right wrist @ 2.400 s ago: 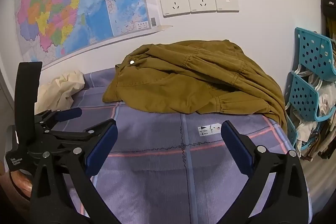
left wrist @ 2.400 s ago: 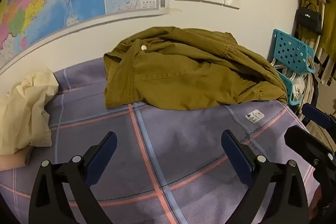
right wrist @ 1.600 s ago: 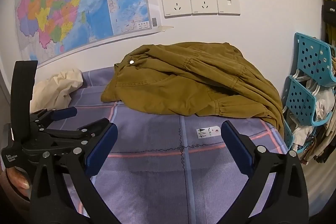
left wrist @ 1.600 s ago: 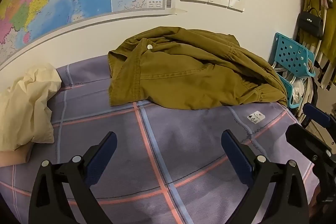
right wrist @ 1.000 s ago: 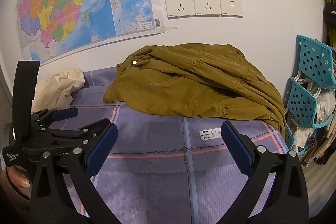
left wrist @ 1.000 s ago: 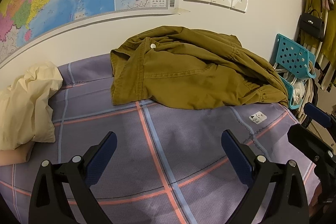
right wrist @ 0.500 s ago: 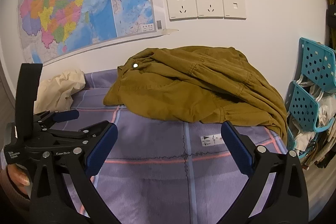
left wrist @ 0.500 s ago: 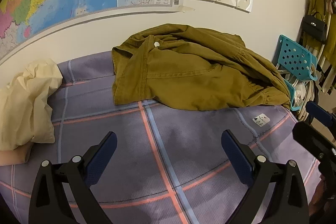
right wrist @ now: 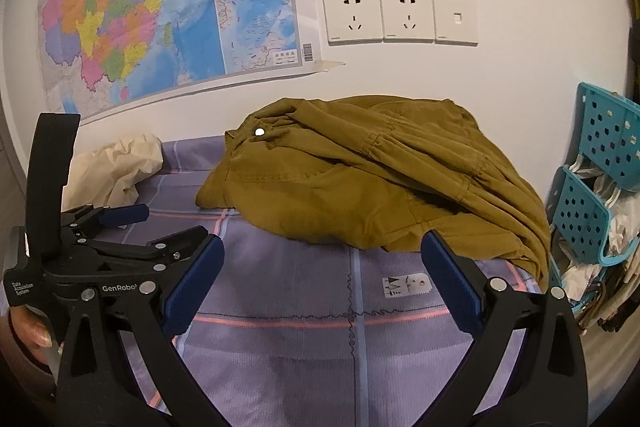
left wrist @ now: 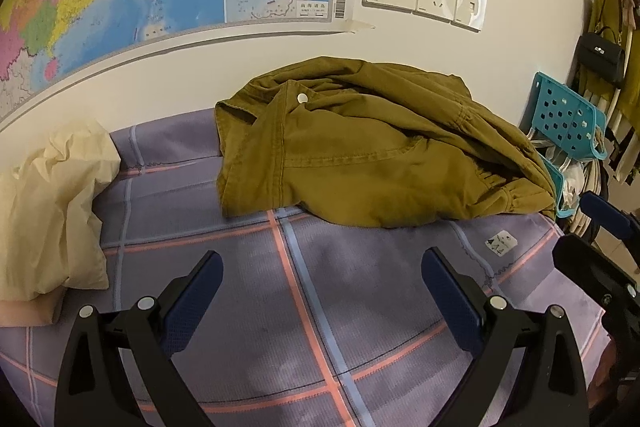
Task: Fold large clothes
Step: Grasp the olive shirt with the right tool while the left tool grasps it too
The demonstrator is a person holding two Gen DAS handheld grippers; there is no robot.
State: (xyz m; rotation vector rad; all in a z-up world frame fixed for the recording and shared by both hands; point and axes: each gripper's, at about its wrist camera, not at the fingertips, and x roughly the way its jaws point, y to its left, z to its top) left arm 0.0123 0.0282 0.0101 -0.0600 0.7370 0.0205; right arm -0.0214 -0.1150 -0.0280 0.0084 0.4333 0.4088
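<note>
An olive-brown jacket (left wrist: 372, 151) lies crumpled in a heap at the far side of a purple checked bed sheet (left wrist: 320, 287), against the wall; it also shows in the right wrist view (right wrist: 368, 183). A white snap button (left wrist: 302, 98) shows near its collar. My left gripper (left wrist: 320, 291) is open and empty, above the sheet, short of the jacket. My right gripper (right wrist: 320, 279) is open and empty, also short of the jacket. The left gripper shows at the left in the right wrist view (right wrist: 120, 227).
A cream pillow (left wrist: 48, 203) lies at the left of the bed. A teal plastic rack (right wrist: 596, 195) with clutter stands at the bed's right edge. A map (right wrist: 160, 15) and wall sockets (right wrist: 400, 17) hang behind. A white label (right wrist: 406, 285) is on the sheet.
Both grippers have moved slightly closer to the jacket and wall. Both stayed open and empty. The jacket has not moved.
</note>
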